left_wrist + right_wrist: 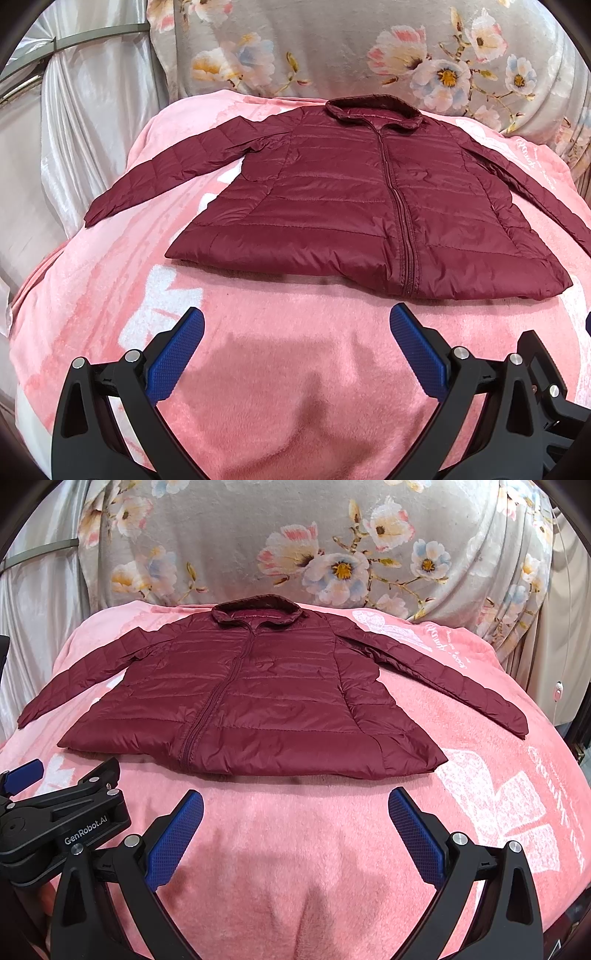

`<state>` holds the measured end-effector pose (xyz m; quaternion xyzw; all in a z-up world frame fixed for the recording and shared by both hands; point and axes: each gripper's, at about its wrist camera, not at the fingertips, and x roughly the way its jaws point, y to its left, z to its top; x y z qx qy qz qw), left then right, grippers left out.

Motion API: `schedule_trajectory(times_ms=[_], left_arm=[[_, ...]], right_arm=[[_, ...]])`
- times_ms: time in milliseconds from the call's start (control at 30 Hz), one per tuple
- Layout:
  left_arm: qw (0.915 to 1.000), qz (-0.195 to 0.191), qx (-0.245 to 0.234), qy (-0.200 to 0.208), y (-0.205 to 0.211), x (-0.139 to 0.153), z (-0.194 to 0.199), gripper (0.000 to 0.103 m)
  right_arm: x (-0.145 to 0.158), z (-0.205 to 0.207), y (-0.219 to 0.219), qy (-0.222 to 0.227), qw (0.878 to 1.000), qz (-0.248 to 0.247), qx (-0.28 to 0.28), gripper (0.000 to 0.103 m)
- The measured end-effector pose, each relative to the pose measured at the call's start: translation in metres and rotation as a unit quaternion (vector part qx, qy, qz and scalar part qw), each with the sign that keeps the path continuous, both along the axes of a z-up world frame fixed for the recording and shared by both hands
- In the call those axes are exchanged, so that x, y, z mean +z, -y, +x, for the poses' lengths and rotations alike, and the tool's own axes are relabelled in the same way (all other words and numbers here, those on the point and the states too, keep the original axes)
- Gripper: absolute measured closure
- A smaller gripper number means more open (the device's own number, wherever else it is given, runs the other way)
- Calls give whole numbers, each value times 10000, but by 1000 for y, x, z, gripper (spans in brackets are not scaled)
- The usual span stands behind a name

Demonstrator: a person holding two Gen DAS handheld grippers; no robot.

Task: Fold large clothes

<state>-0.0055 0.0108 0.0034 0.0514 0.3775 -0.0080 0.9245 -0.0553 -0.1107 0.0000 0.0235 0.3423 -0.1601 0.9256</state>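
A maroon quilted puffer jacket (pixel 343 199) lies flat, front up and zipped, on a pink blanket (pixel 280 369), collar at the far side and both sleeves spread outward. It also shows in the right wrist view (pixel 258 701). My left gripper (pixel 295 321) is open and empty, hovering over the blanket just short of the jacket's hem. My right gripper (pixel 295 801) is open and empty, also just short of the hem. The left gripper's body (pixel 59 812) shows at the left of the right wrist view.
The pink blanket (pixel 314 867) covers a raised bed-like surface with white printed patterns. A grey floral cloth (pixel 314 546) hangs behind it. Pale satin drapes (pixel 74 147) hang at the left. A white cord (pixel 557 690) hangs at the far right.
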Motion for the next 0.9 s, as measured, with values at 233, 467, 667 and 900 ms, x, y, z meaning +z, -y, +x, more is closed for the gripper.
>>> schedule_trajectory(times_ms=[233, 467, 667, 900], left_arm=[[10000, 6, -7, -1, 0, 0, 0, 5], [10000, -1, -9, 2, -1, 0, 0, 5], [10000, -2, -7, 4, -1, 0, 0, 5], [10000, -12, -10, 4, -2, 0, 0, 5]], right_arm=[[0, 0, -1, 1, 10000, 2, -1, 5], [0, 0, -1, 3, 10000, 3, -4, 5], [0, 0, -2, 3, 10000, 6, 1, 5], [1, 0, -2, 2, 10000, 9, -1, 5]])
